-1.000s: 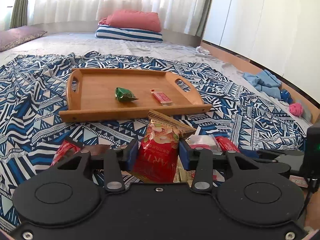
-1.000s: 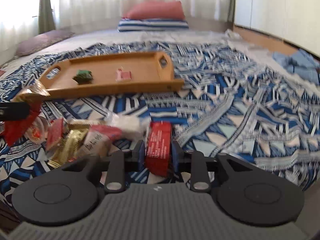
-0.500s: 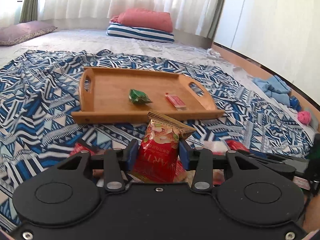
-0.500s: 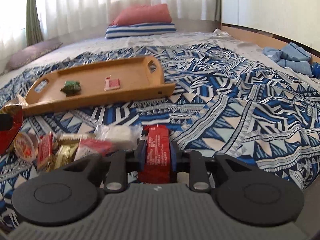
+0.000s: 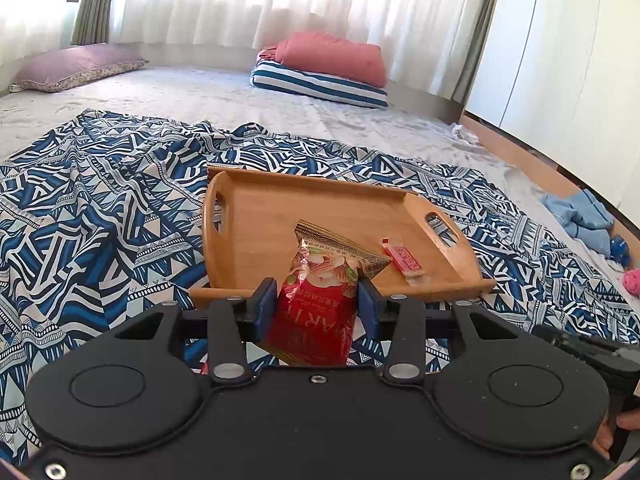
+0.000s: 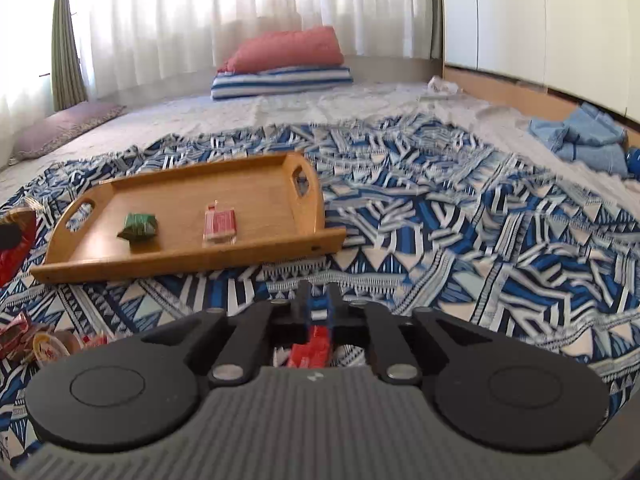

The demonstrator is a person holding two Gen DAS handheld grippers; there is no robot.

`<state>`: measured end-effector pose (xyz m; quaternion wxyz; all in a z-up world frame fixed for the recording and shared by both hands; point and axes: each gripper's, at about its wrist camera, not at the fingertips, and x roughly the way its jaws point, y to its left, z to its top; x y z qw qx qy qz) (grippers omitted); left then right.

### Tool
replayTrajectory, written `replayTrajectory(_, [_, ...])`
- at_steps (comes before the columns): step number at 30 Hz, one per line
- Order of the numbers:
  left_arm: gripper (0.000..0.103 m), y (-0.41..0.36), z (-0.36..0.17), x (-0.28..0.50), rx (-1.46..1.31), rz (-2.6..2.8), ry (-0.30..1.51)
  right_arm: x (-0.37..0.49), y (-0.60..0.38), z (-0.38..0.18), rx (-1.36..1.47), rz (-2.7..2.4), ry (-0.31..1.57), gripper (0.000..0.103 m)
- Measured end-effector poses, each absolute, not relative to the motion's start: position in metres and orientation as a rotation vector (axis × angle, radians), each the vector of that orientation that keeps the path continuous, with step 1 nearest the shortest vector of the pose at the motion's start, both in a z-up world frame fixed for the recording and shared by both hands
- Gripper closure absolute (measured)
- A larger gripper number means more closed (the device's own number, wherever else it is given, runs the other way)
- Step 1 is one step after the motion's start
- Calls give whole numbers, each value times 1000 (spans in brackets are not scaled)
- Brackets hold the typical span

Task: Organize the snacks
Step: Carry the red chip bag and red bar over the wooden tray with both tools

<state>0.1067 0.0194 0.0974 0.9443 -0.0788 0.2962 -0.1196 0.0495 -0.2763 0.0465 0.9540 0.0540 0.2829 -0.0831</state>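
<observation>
The left gripper clamps a red snack bag upright between its blue pads, at 6 o'clock in the left wrist view. The right gripper is closed on a small red wrapper, which hangs crumpled below the jaws. Loose snacks lie on the patterned blanket at 8 o'clock. Farther off, at 11 o'clock in the right wrist view, the wooden tray holds a green candy and a red sachet. Judged step: carry both items to the tray. Each item should clear the near rim, descend onto bare wood beside the placed pieces, and be released low.
</observation>
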Motion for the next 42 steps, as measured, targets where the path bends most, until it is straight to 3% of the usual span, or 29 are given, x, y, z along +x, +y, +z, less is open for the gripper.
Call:
replayTrajectory(1, [62,20,96,107,-160,-244,608,48,-278,42,120,-169,583,65])
replayTrajectory(5, [62,18,86,108,-154,-244,630,42,-279,24,123,-157,625,60])
replayTrajectory(10, [62,17,78,109,-162,-242,649,32,-273,13,116,-134,638,45])
replayTrajectory(15, [62,15,74,110,-161,-242,655,37,-262,8,93,-116,662,45])
replayTrajectory(16, [62,15,74,111,-160,-241,656,39,-260,7,77,-125,664,51])
replayTrajectory(17, [62,15,74,111,-160,-240,657,40,-259,6,71,-130,663,67])
replayTrajectory(19, [62,16,74,112,-161,-236,657,41,-259,5,65,-150,658,74])
replayTrajectory(32, [62,22,79,149,-199,-201,666,65,-265,44,78,-116,546,74])
replayTrajectory(42, [62,20,71,201,-237,-133,710,151,-264,64,130,-18,546,74])
